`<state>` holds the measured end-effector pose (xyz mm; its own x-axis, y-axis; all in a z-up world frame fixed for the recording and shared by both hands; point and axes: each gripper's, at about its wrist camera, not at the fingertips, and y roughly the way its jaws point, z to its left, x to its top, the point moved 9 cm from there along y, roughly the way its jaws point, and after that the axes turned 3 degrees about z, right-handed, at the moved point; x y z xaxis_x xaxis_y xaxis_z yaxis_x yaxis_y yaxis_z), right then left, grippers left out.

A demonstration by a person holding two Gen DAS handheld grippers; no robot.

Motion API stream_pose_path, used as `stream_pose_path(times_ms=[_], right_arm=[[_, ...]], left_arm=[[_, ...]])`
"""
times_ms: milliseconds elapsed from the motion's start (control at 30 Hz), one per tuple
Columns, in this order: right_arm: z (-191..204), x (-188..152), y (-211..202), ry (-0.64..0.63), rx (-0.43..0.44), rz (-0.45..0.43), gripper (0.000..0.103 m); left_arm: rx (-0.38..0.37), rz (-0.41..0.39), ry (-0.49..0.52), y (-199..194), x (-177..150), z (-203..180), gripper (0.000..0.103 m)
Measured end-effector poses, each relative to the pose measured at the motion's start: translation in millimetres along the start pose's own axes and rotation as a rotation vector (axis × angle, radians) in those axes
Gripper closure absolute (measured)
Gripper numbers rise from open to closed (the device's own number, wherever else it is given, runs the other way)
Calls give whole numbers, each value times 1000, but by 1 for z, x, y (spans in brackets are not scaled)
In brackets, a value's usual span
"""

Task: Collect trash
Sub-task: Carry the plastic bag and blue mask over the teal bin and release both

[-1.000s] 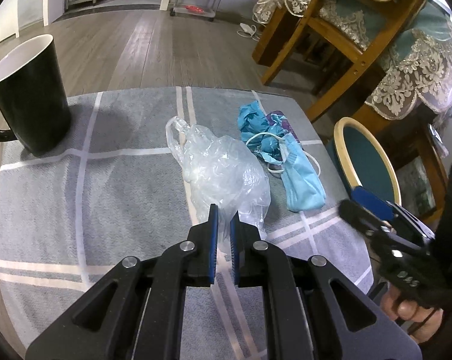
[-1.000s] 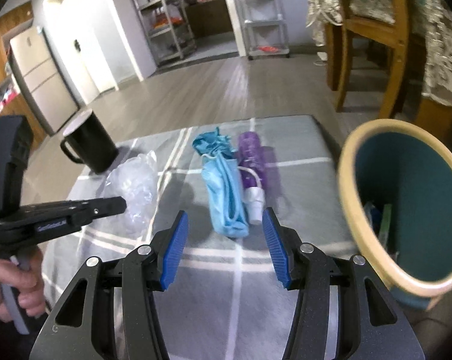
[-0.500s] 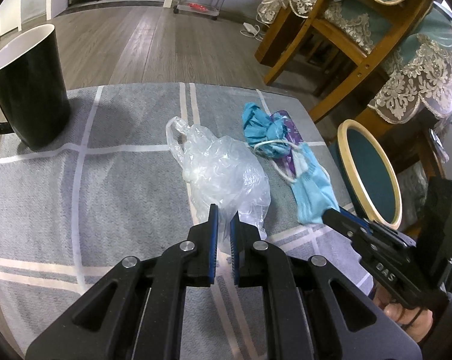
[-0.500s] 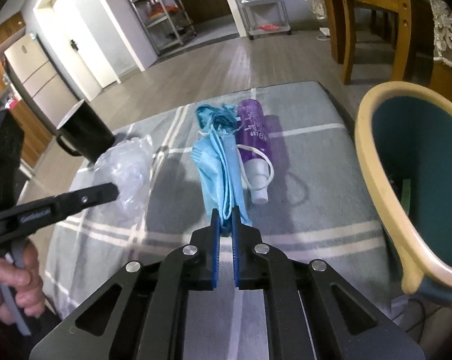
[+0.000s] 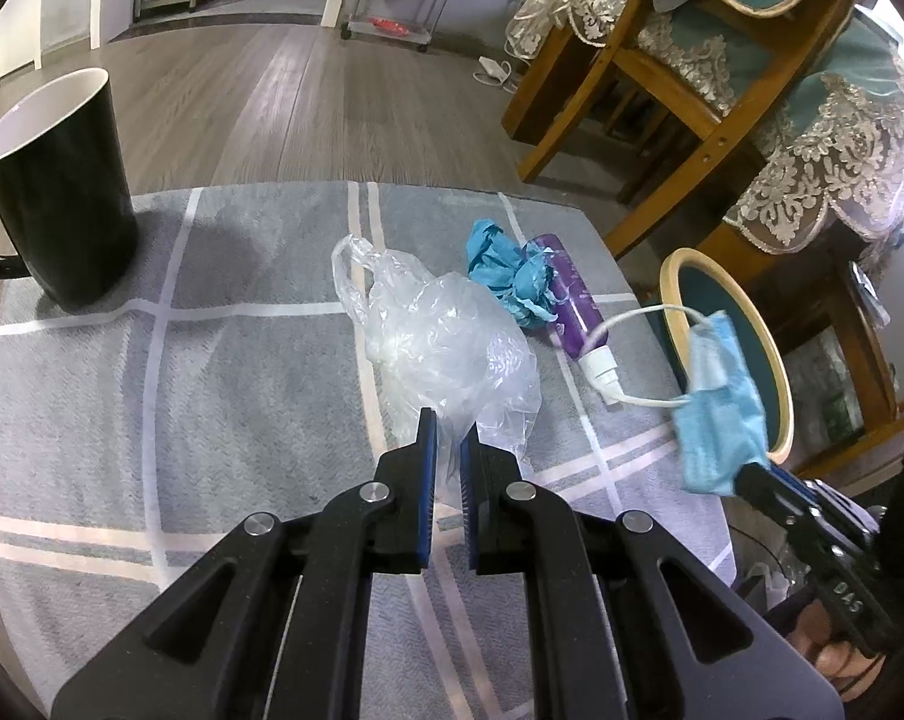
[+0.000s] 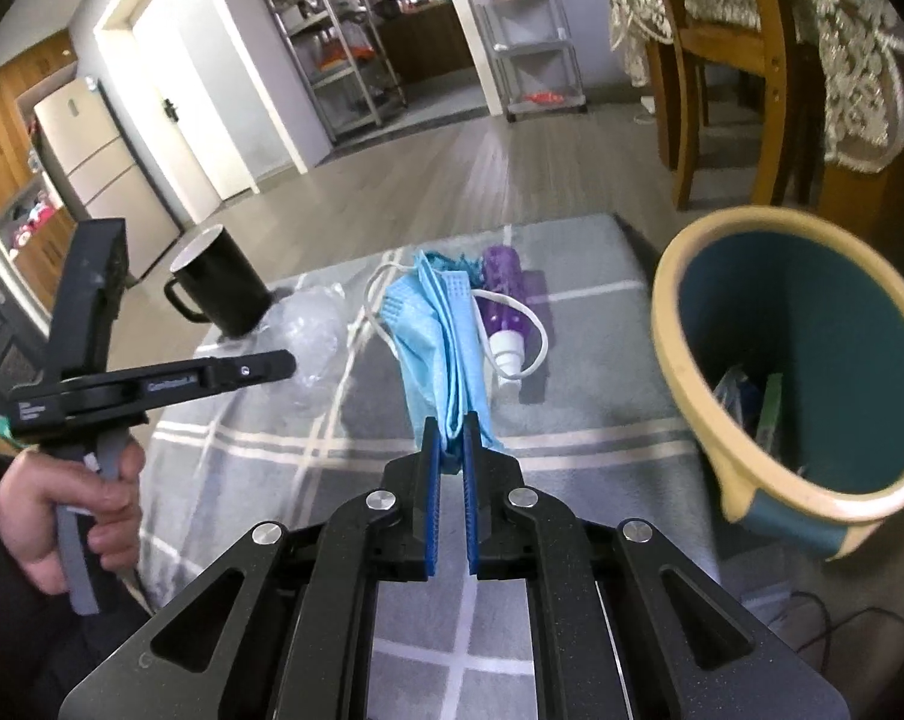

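Surface: a low desk [image 5: 152,396] covered by a grey cloth with pale crossing stripes; its right edge drops off beside the bin.
Room: wood-plank floor [image 5: 308,102], metal shelving racks [image 6: 326,48] by a white door, a fridge [image 6: 92,162] at far left, wooden chairs with lace-trimmed teal covers [image 5: 824,138] to the right.
Bin: a teal waste bin with a cream rim [image 6: 674,324] stands off the desk's right edge; some scraps lie inside it.
Right gripper: the right gripper [image 6: 450,450] is clenched on the lower end of a blue face mask [image 6: 434,348], which is lifted off the cloth and hangs near the bin rim; its white ear loop [image 6: 536,342] trails over the bottle. Its jaws have just been closing.
Left gripper: the left gripper [image 5: 446,444] is pinched on the near edge of a crumpled clear plastic bag [image 5: 440,348] that lies on the cloth mid-desk.
Other trash: a purple bottle with a white cap [image 5: 572,312] lies on its side near the right edge, with a crumpled blue glove [image 5: 512,276] touching its far end.
Nearby: a black mug with a white inside [image 5: 56,192] stands upright at the far left corner, well apart from the trash.
In the way: the bottle lies between the bag and the bin.
Person: a hand [image 6: 74,516] grips the left tool's handle.
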<state>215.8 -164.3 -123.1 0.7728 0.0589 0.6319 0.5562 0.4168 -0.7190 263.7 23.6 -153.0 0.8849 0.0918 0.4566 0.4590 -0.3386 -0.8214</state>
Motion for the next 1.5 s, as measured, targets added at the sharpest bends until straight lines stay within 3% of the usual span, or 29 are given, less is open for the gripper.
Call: stream_pose_path(times_ms=[500, 733, 1500], right_arm=[[-50, 10, -33, 109, -90, -97, 95], [-82, 18, -51, 181, -148, -164, 95], [-169, 14, -95, 382, -287, -263, 95]], left_arm=[[2, -44, 73, -5, 8, -36, 96], [-35, -78, 127, -9, 23, -83, 96], [-217, -43, 332, 39, 32, -241, 96]])
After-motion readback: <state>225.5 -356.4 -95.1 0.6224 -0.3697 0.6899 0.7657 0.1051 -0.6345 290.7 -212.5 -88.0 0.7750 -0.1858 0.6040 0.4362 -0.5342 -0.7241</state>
